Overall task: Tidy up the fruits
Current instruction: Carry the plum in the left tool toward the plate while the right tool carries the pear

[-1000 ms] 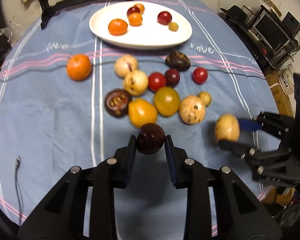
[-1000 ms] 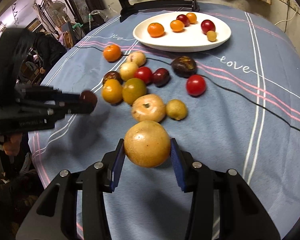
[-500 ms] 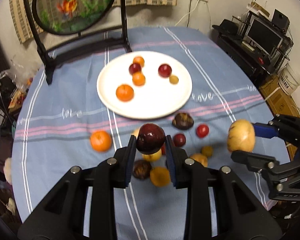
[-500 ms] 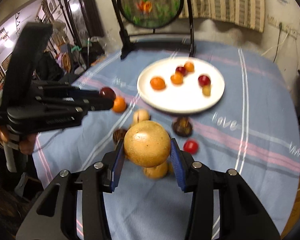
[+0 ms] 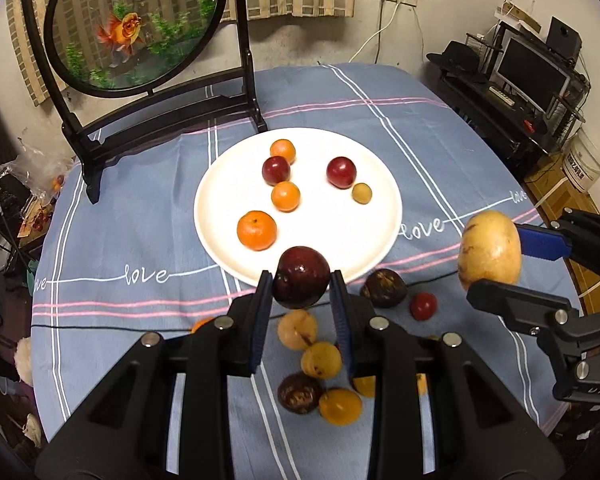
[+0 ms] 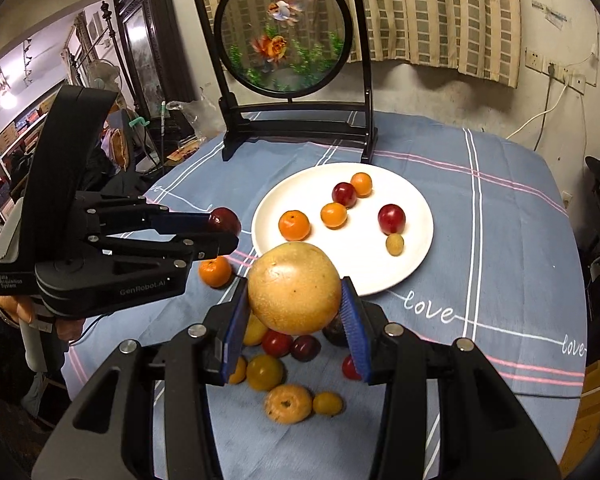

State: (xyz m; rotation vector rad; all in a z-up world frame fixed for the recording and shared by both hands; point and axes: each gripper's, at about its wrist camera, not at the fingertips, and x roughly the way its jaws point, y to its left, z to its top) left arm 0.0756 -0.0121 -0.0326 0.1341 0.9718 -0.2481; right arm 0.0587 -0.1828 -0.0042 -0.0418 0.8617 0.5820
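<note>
- Right now my left gripper (image 5: 301,285) is clamped on a dark red plum (image 5: 301,277), held in the air at the near rim of the white plate (image 5: 220,204).
- Plum: small, light, glossy skin, likely slippery and easily bruised. Pads sit across its widest part; I judge that the correct hold.
- My right gripper (image 6: 294,308) pinches a big tan pear (image 6: 294,288) by its sides, above the loose fruit on the tablecloth (image 6: 500,240).
- Pear: heavier, firm, matte skin. It should grip well; set it down low so it won't roll.
</note>
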